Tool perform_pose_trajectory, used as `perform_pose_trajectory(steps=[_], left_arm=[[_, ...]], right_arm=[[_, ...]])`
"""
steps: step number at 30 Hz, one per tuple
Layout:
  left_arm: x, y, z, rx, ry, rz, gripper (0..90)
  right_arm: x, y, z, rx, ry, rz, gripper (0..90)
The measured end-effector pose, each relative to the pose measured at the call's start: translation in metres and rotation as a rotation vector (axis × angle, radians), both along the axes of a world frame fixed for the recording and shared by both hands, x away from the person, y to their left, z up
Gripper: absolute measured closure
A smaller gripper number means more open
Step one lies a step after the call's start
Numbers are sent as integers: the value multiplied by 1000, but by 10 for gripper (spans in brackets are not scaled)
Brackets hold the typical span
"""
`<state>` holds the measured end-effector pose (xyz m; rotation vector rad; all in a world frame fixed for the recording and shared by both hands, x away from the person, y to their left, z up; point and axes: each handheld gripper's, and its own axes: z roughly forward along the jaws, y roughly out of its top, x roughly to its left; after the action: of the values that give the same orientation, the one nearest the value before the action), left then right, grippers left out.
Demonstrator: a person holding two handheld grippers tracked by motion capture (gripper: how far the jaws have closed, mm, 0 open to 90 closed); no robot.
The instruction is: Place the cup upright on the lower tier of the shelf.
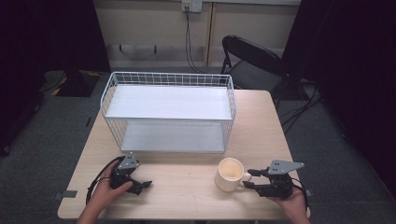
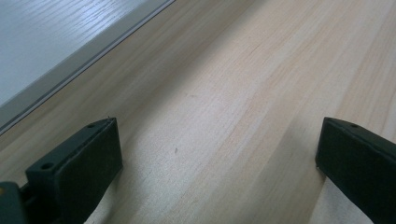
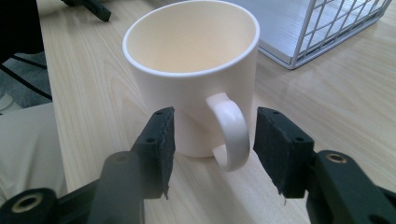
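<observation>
A cream mug (image 1: 229,173) stands upright on the wooden table (image 1: 187,196), empty, its handle (image 3: 229,131) turned toward my right gripper (image 1: 248,178). That gripper (image 3: 214,140) is open, one jaw on each side of the handle, not touching it. My left gripper (image 1: 145,185) rests low over the table at the front left, open, with bare wood between its jaws (image 2: 219,154).
A white wire rack (image 1: 169,112) with two white shelves stands at the table's middle back; its lower shelf edge (image 2: 56,60) lies close to the left gripper. A black folding chair (image 1: 252,60) stands beyond the table. Cables trail from both grippers.
</observation>
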<state>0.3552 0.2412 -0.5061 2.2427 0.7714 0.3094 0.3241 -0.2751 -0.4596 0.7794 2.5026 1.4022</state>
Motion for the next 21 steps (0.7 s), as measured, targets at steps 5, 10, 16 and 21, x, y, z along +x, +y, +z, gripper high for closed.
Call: perform_pose_trajectory(steps=[5,10,16,21], left_arm=[[0,0,0,-6,3,3,0],[0,0,0,1,2,-1,0],[0,0,0,0,1,0,0],[0,0,0,2,2,-1,0]], right_arm=[[1,0,1,5,11,16,547],[2,-1,1,8,19,16,579],[2,-3,2,16,27,23,631],[3,-3,2,22,27,26,646]])
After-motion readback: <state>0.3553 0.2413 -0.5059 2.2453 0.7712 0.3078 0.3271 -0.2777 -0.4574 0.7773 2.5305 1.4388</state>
